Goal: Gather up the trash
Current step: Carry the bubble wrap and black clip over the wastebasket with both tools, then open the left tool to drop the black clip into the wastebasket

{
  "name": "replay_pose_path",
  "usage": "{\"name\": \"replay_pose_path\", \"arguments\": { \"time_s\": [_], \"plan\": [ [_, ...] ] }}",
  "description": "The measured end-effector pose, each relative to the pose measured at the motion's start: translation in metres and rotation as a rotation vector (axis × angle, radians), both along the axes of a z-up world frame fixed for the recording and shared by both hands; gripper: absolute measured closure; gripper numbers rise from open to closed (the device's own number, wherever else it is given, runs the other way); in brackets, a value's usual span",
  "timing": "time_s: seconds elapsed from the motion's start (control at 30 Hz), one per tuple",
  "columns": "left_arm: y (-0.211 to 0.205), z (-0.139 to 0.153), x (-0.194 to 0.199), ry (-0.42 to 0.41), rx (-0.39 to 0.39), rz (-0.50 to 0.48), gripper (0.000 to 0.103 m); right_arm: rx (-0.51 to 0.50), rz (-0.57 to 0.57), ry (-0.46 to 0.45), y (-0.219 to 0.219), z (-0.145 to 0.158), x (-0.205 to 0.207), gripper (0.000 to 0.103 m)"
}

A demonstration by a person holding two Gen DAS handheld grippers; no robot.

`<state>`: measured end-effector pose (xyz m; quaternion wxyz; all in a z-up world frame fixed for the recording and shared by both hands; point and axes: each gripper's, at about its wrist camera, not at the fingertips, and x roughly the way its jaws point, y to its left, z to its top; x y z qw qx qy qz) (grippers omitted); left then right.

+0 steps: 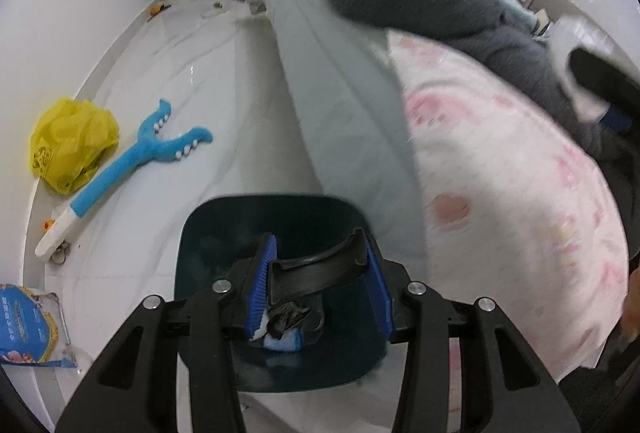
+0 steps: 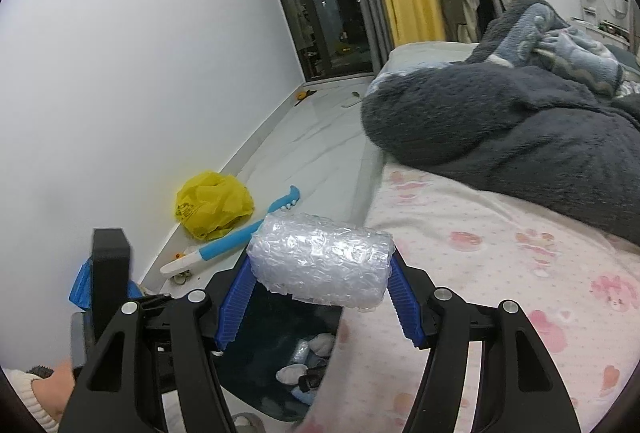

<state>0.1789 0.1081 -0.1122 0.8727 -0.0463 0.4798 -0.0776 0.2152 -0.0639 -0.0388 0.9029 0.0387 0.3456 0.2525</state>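
Observation:
My left gripper (image 1: 320, 265) is shut on the black curved handle (image 1: 316, 271) of a dark teal trash bin (image 1: 200, 233) and holds it over the white floor beside the bed. Crumpled trash (image 1: 286, 325) lies in the bin's bottom. My right gripper (image 2: 320, 273) is shut on a roll of clear bubble wrap (image 2: 320, 263), held above the bed's edge. The bin (image 2: 276, 317) shows below it in the right wrist view, with several scraps (image 2: 304, 365) inside. A crumpled yellow plastic bag (image 1: 72, 145) lies on the floor by the wall; it also shows in the right wrist view (image 2: 214, 205).
A blue plush grabber toy (image 1: 132, 161) lies on the floor next to the yellow bag. A blue printed packet (image 1: 28, 329) lies at the left. The bed carries a pink-patterned quilt (image 1: 500, 169) and a dark grey fleece blanket (image 2: 500, 121). Small bits lie on the far floor (image 1: 160, 9).

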Motion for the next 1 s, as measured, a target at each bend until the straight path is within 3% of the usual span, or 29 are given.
{"name": "replay_pose_path", "arguments": {
  "time_s": [0.3, 0.6, 0.77, 0.9, 1.0],
  "plan": [
    [0.028, -0.052, -0.001, 0.165, 0.008, 0.021, 0.057, -0.022, 0.052, 0.034, 0.034, -0.014, 0.003, 0.039],
    [0.048, -0.079, -0.007, 0.277, -0.017, 0.02, 0.052, -0.038, 0.094, 0.109, 0.063, -0.037, 0.008, 0.039],
    [0.057, -0.082, -0.01, 0.307, -0.025, 0.028, 0.04, -0.049, 0.108, 0.162, 0.077, -0.054, 0.012, 0.039],
    [0.065, -0.074, -0.011, 0.287, -0.041, 0.033, 0.024, -0.049, 0.116, 0.216, 0.085, -0.068, 0.017, 0.039],
    [0.072, -0.068, -0.011, 0.268, -0.062, 0.046, 0.02, -0.059, 0.115, 0.247, 0.089, -0.079, 0.019, 0.039]
  ]
}}
